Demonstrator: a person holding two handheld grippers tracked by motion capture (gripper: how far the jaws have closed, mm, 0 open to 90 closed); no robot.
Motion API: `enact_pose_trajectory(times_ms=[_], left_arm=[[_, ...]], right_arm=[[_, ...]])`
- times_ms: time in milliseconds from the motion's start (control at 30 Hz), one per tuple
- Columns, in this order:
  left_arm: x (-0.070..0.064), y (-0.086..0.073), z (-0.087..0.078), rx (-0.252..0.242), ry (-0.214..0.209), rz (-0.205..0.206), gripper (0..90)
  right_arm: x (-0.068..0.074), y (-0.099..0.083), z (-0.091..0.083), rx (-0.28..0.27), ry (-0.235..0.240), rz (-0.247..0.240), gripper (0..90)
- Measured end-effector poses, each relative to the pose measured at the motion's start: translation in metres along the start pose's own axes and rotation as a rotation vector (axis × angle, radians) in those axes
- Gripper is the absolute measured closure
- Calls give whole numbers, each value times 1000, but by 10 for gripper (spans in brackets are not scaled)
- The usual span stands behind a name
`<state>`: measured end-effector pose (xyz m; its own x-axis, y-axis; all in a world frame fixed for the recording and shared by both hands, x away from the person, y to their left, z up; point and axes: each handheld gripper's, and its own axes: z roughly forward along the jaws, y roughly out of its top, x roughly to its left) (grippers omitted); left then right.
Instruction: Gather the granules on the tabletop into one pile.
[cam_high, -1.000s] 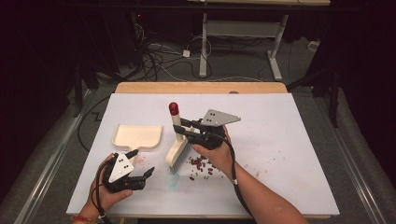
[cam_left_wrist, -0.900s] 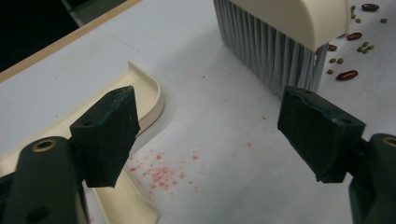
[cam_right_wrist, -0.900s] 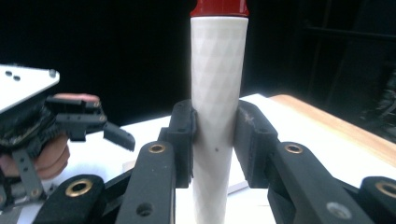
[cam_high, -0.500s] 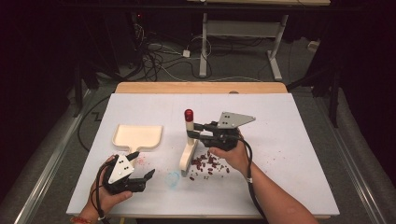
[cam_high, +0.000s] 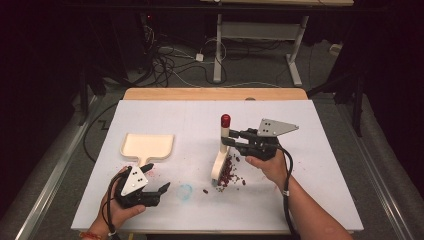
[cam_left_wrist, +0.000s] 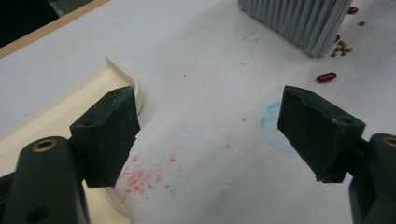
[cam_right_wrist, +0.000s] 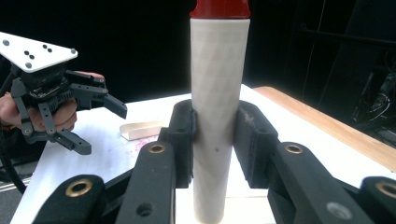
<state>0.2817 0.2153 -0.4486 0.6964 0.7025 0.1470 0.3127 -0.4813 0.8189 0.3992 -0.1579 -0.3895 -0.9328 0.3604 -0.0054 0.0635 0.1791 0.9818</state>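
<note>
A cream brush (cam_high: 220, 155) with a red-capped handle (cam_right_wrist: 217, 93) stands upright near the table's middle, its bristles (cam_left_wrist: 299, 21) on the white sheet beside a heap of dark red beans (cam_high: 231, 170). My right gripper (cam_high: 229, 139) is shut on the brush handle, jaws clamped on both sides in the right gripper view. A cream dustpan (cam_high: 147, 147) lies flat at the left. My left gripper (cam_high: 155, 179) is open just in front of the dustpan's handle, holding nothing; the pan's rim (cam_left_wrist: 119, 77) lies by its left jaw. A lone bean (cam_left_wrist: 326, 77) lies near the bristles.
Red stains and a faint blue ring (cam_high: 186, 191) mark the white sheet (cam_high: 300, 200) near the left gripper. A wooden table edge (cam_high: 215, 94) runs along the back. Cables and desk legs stand on the floor beyond.
The right gripper has carried the brush to the right and a little toward the person, pushing the beans along with it. The left gripper has stayed in place, open.
</note>
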Motion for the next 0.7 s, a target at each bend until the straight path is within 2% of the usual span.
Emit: enact_pose_trajectory(times_ms=[100, 200, 333, 367, 467, 567, 633, 700], left_arm=[[1, -1, 0, -1, 0, -6, 198], [1, -1, -1, 0, 0, -3, 198], [1, -1, -1, -2, 3, 2, 198], [2, -1, -2, 0, 3, 4, 198], [2, -2, -2, 1, 4, 2, 198], [2, -2, -2, 3, 3, 4, 198], [1, -2, -2, 1, 1, 6, 198], [1, -2, -2, 1, 0, 6, 198]], right_arm=[[1, 2, 1, -6, 3, -4, 703], [7, 10, 5, -40, 26, -5, 703], [18, 19, 13, -56, 85, -19, 703], [18, 19, 13, -56, 85, -19, 703], [32, 21, 27, -34, 166, -50, 702], [34, 17, 38, -19, 243, -53, 702], [33, 12, 44, 0, 273, -51, 702], [32, 7, 49, 20, 284, -52, 702]])
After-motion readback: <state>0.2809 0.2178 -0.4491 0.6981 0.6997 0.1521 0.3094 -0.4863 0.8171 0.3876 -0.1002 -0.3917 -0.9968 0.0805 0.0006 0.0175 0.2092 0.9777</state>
